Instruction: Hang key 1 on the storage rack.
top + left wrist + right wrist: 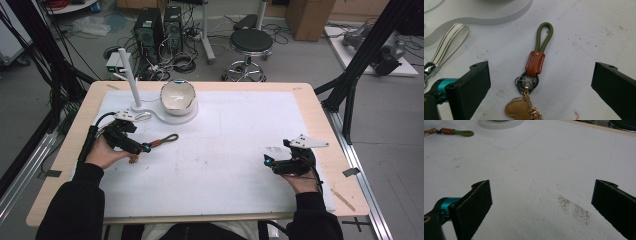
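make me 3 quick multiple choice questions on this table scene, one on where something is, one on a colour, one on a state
1. Where does the keychain lie?
A. in the bowl
B. on the white mat in front of the left tool
C. beside the right tool

2. What colour is the keychain's cord loop?
A. olive green
B. blue
C. yellow

3. How is the left tool set?
A. shut on the keychain
B. shut on nothing
C. open, jaws apart either side of the keychain

Answers:
1. B, the left gripper view shows it flat on the mat between that tool's jaws.
2. A, the loop above the brown leather wrap is green.
3. C, both jaws stand wide, touching nothing.
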{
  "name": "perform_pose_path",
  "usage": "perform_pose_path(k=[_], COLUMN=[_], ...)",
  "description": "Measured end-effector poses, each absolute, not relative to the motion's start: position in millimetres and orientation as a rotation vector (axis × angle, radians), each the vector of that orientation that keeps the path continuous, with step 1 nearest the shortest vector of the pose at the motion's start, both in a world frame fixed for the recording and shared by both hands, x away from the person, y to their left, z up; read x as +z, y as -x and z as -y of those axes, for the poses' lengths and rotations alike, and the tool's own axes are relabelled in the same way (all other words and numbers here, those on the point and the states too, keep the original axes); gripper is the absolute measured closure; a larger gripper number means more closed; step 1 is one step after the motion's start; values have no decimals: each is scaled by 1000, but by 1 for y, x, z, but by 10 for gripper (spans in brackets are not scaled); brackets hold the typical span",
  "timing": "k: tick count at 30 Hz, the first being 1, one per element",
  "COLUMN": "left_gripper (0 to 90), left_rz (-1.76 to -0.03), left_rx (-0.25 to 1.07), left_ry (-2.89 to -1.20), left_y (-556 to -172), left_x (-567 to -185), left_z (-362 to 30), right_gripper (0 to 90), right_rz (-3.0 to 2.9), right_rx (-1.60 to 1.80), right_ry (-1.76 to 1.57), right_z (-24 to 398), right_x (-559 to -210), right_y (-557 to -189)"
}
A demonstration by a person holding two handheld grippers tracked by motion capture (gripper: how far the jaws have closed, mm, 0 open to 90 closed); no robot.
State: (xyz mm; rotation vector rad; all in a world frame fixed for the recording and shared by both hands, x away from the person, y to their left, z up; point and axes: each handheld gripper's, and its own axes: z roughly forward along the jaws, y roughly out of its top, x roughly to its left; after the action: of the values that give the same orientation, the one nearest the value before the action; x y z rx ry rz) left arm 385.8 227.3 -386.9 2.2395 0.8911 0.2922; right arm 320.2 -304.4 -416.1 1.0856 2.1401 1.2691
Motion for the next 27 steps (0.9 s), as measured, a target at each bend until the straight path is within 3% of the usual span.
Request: perform_pose_path(k=[11, 27], left_gripper=[98, 365], left_rz=[-874, -848], left_rx=[226, 219], left_ry=[-2341, -2371], left_y=[-398, -403], left_x=[-403, -413], left_z=[-210, -209], right_gripper=[21, 21], right_rz=[-2140, -2150], right_rx=[1280, 1270], right_ry=[-1083, -1065], right_z=[306, 305], right_x=[-415, -416], right_y=[-319, -320])
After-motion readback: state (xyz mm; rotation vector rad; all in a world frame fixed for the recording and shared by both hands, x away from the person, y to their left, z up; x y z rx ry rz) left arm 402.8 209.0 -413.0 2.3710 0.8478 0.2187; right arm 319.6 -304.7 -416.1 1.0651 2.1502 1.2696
